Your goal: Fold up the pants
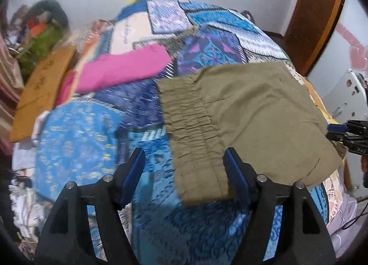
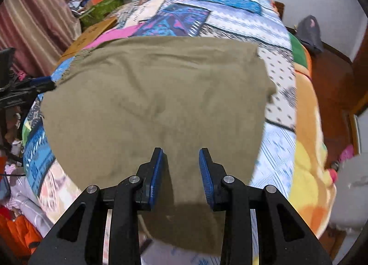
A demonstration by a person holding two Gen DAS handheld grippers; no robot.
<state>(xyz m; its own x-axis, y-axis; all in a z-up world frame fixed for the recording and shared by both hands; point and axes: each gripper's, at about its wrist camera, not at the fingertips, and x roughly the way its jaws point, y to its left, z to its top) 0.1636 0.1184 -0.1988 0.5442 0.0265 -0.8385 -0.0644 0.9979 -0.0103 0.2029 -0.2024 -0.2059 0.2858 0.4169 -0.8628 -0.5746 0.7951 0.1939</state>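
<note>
Olive-khaki pants (image 1: 248,113) lie folded flat on a patchwork bedspread (image 1: 80,140), with the gathered elastic waistband (image 1: 191,122) toward the left. My left gripper (image 1: 184,168) is open and empty, its jaws straddling the waistband's near corner from above. In the right wrist view the pants (image 2: 156,103) fill the middle. My right gripper (image 2: 181,173) is open and empty over the pants' near edge. The right gripper also shows at the far right of the left wrist view (image 1: 349,136), and the left gripper shows at the left edge of the right wrist view (image 2: 30,87).
A pink cloth (image 1: 124,69) lies on the bed behind the waistband. A brown cardboard piece (image 1: 41,90) and piled clothes (image 1: 43,34) sit at the left. A wooden door (image 1: 315,18) stands at the right. An orange and yellow blanket (image 2: 306,149) covers the bed's right edge.
</note>
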